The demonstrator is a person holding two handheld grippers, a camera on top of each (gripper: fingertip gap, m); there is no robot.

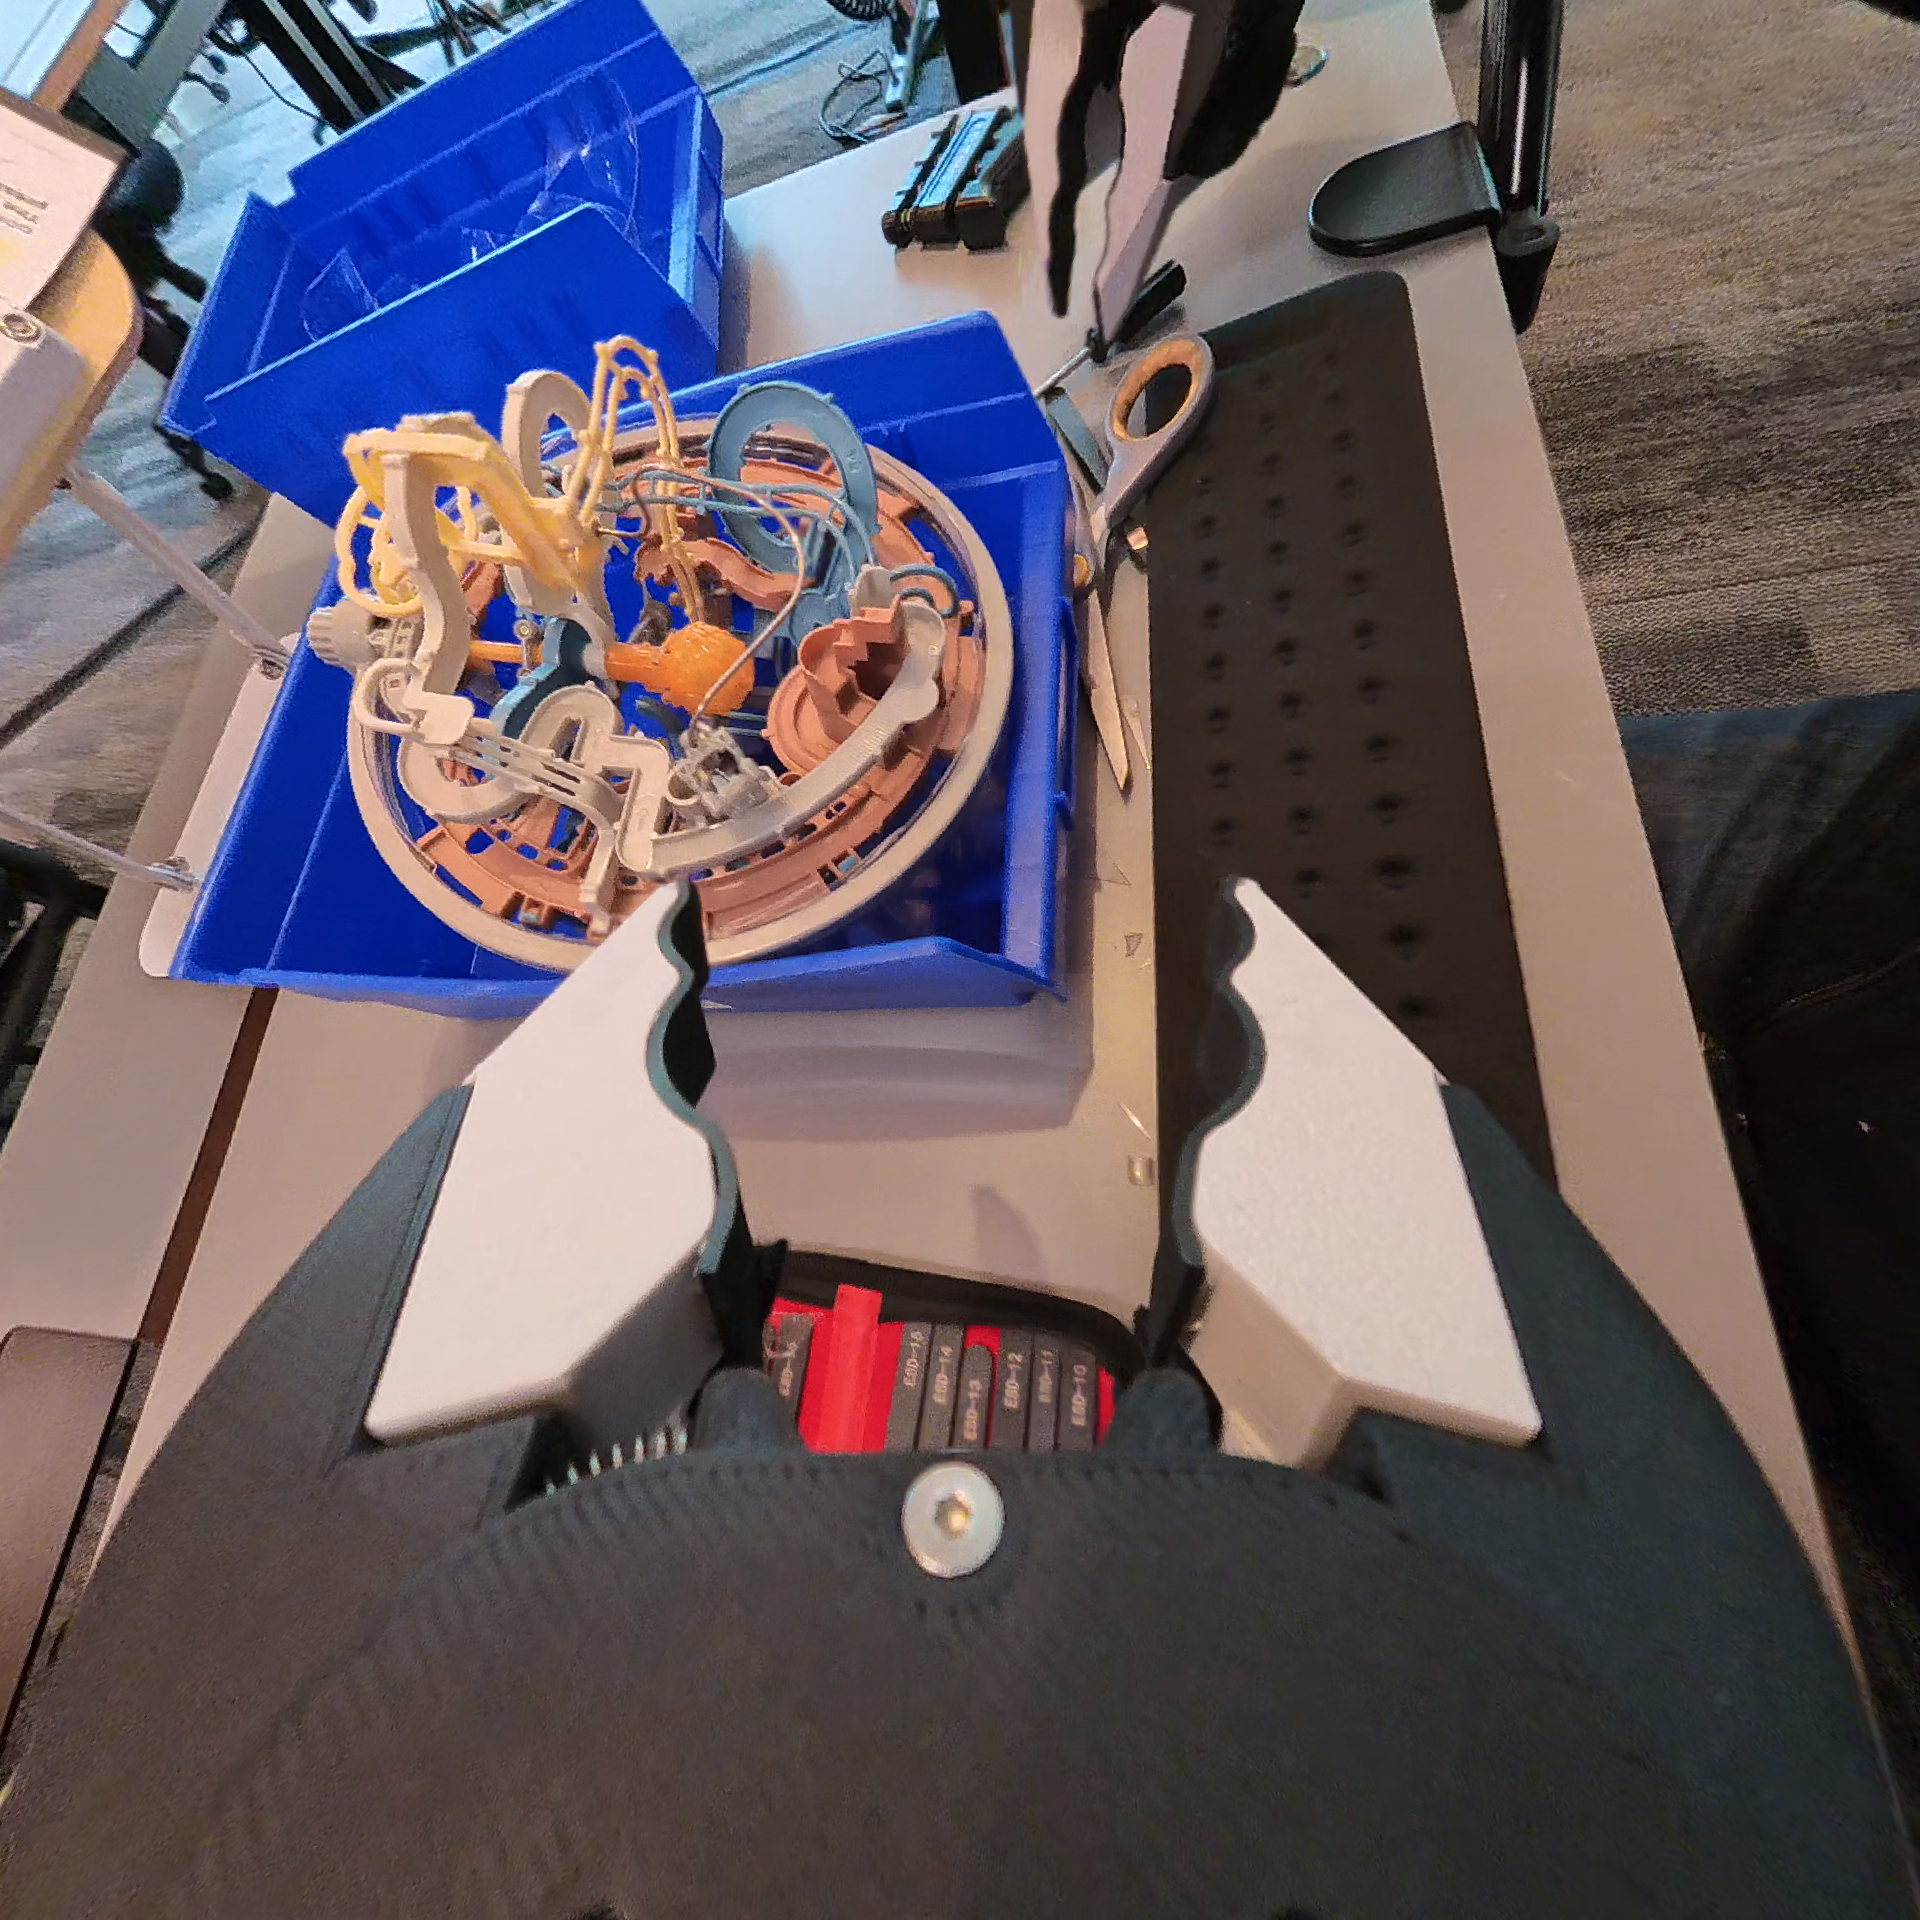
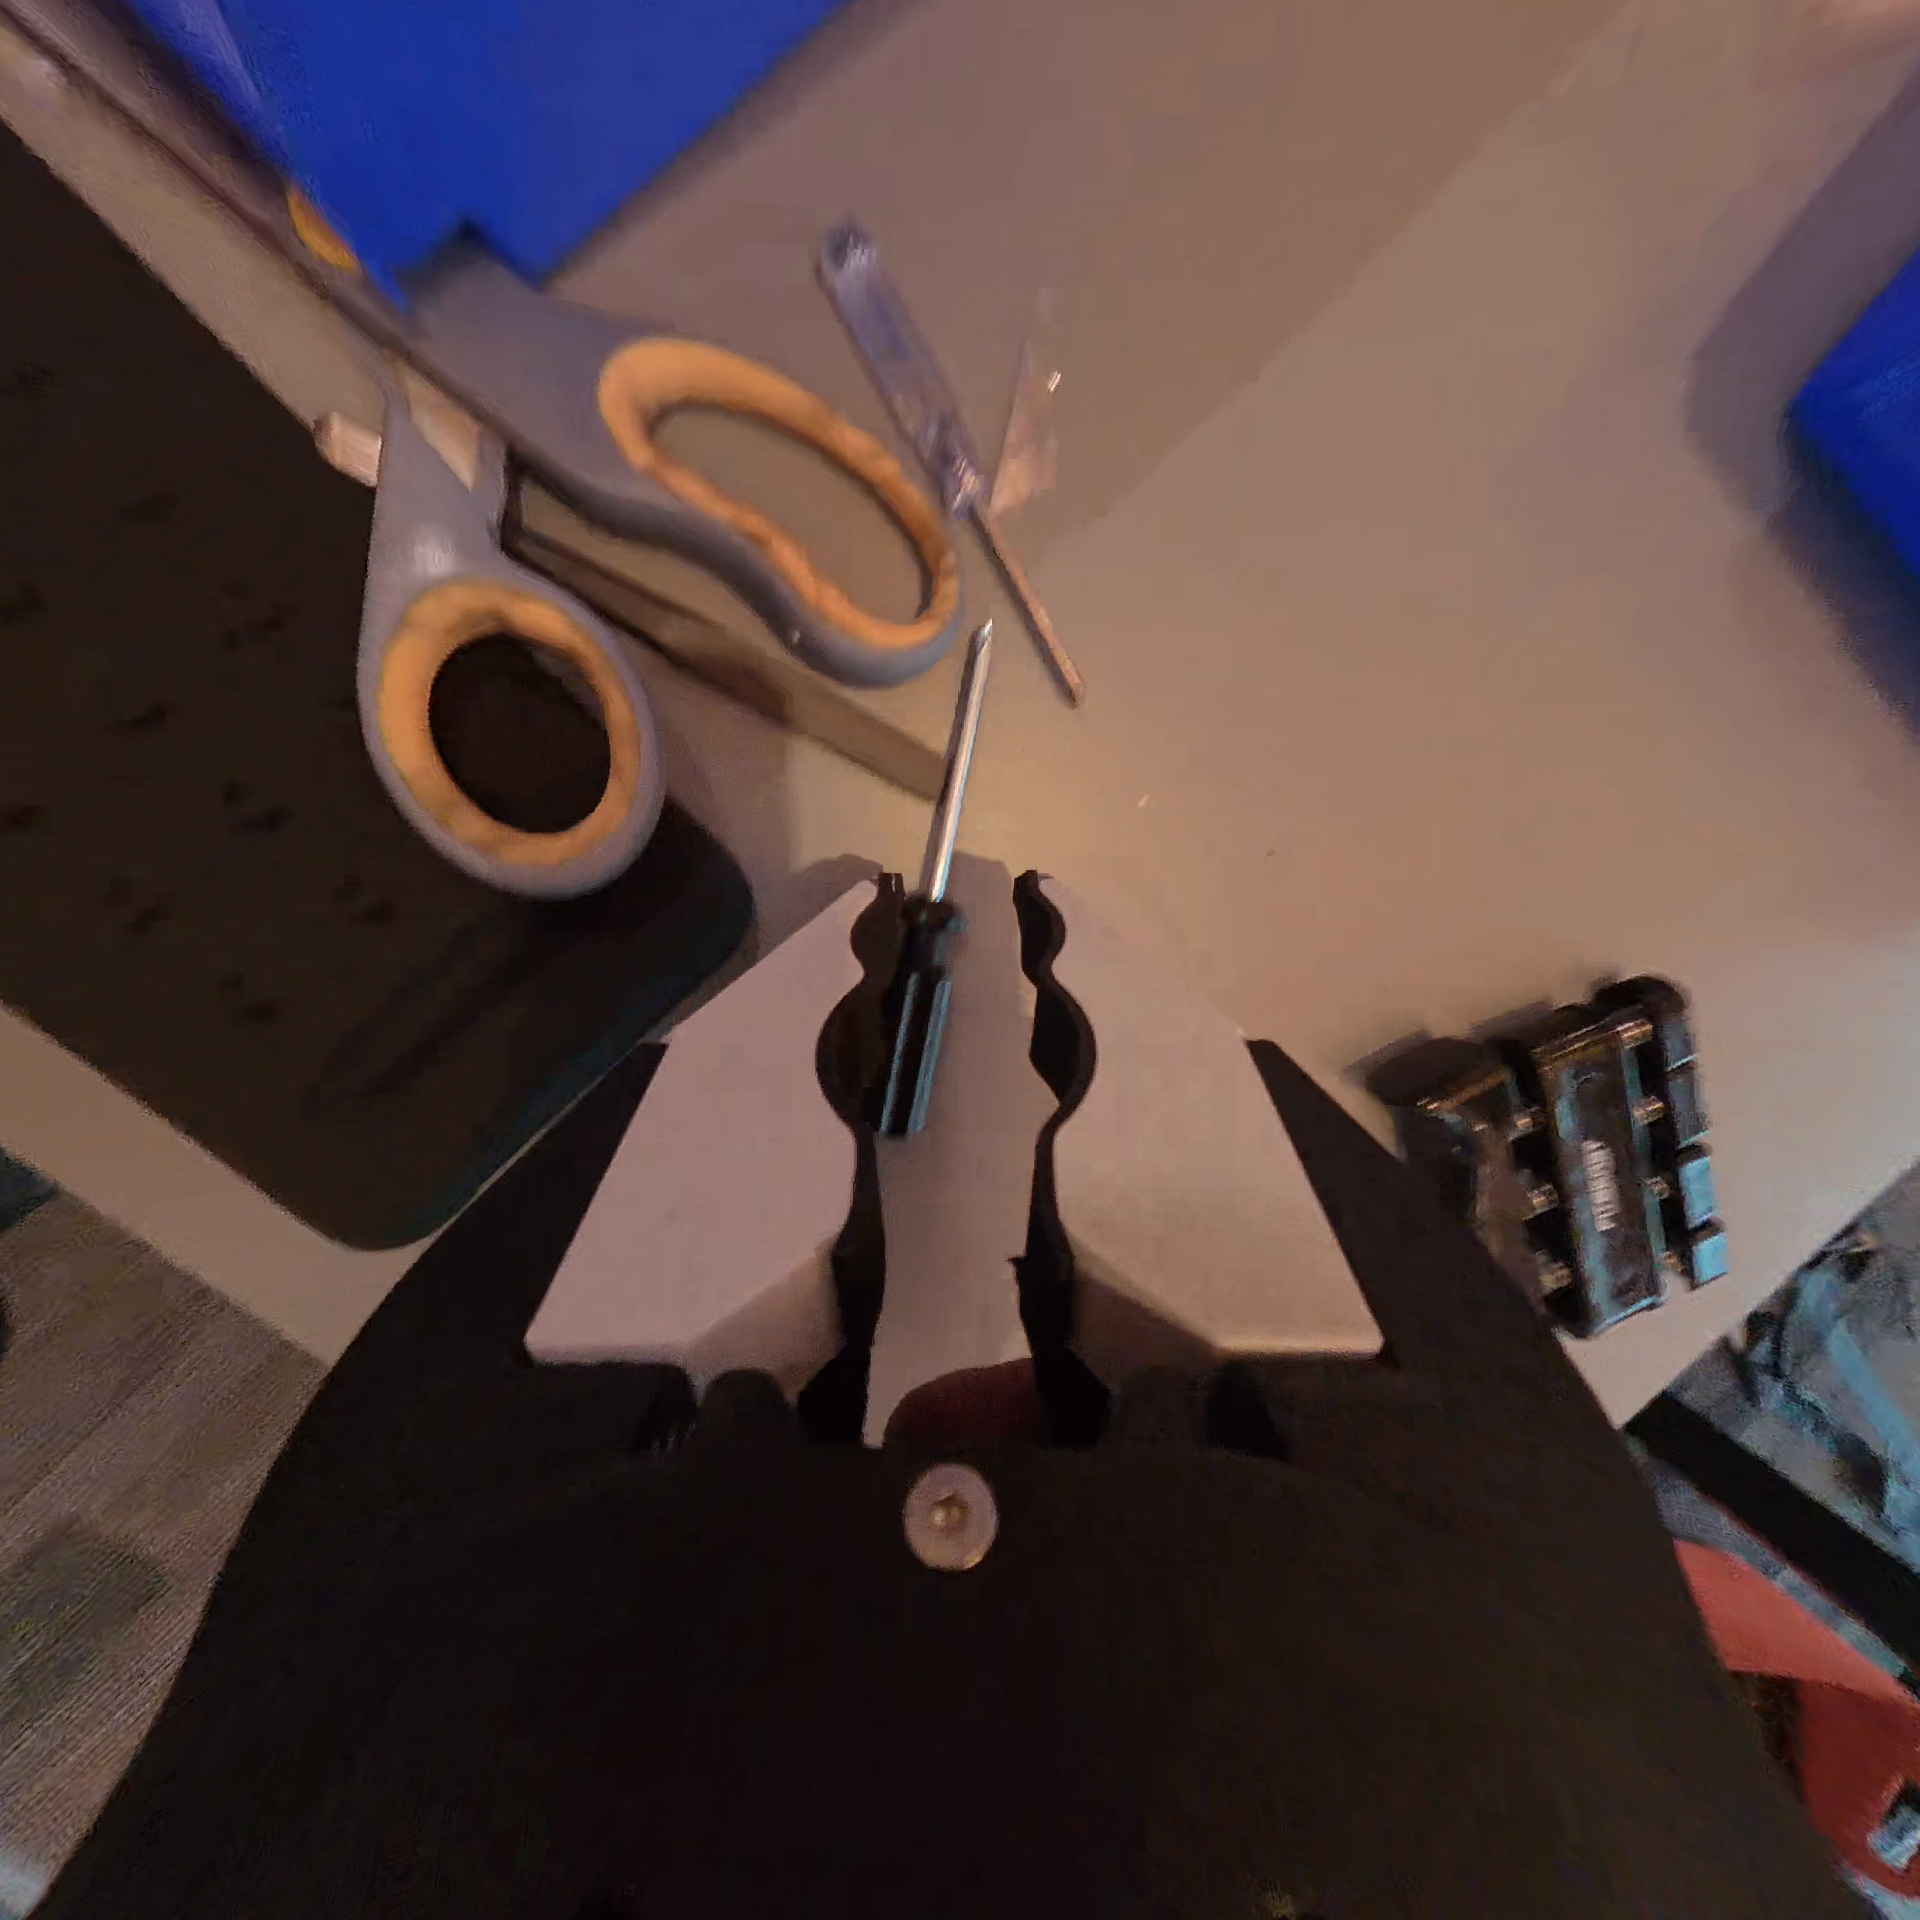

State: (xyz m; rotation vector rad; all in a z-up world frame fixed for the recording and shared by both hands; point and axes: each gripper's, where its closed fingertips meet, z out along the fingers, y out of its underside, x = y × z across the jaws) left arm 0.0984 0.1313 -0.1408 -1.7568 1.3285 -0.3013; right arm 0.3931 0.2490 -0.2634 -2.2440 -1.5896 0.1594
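We see printed codes on the dark strips of a red-lined tool case [image 1: 940, 1387] and lettering on a dark bit holder [image 2: 1579, 1153], neither of which we repeat here. Everything sits on a grey table [image 1: 914, 1174] above grey carpet, with chair legs and cables beyond the far blue bin [image 1: 447, 260].

Taking the near blue bin [image 1: 644, 956] as landmark: it holds a round ball-maze puzzle [image 1: 665, 665] of tan, grey and yellow tracks. Just right of it lie grey scissors [image 1: 1138, 457] with orange-lined handles, overlapping a black perforated mat [image 1: 1320, 665].

Our left gripper [image 1: 961, 904] hovers spread wide and empty just before the bin's near wall, above the tool case.

Our right gripper [image 2: 951, 883], beyond the scissors' handles, has a small screwdriver [image 2: 925, 997] lying against its left finger; the jaws stand slightly apart, and we cannot tell whether they pinch it.
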